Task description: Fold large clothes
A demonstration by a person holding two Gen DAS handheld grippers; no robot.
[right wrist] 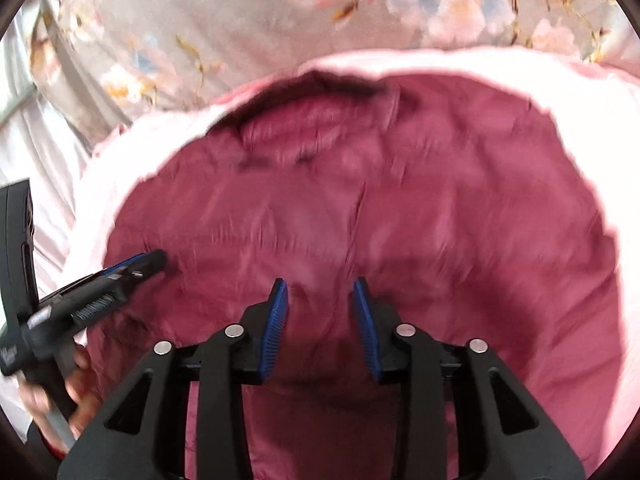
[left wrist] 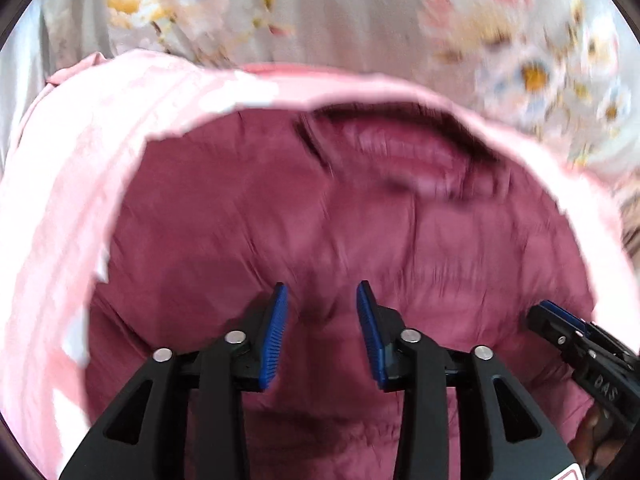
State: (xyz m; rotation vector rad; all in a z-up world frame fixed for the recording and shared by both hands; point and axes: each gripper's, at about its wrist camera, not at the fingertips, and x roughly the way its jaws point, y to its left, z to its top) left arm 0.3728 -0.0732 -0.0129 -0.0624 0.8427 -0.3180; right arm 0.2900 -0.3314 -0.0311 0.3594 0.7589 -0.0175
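Left wrist view: a maroon garment lies spread flat, filling the middle of the picture, its collar at the far side. It rests on a pink cloth that shows as a pale band around its left, far and right edges. Beyond that is a floral sheet. The left gripper is over the near part of the garment, its jaws partly apart with nothing between the blue pads; whether the tips touch the fabric I cannot tell. At the right edge the right gripper reaches in over the garment's near right part. The picture is blurred.

Right wrist view: the same maroon garment on the pink cloth, the floral sheet beyond, and white fabric at the far left. The right gripper is over the garment's near middle, jaws partly apart and empty. At the left the left gripper points onto the garment's left edge, held by a hand.
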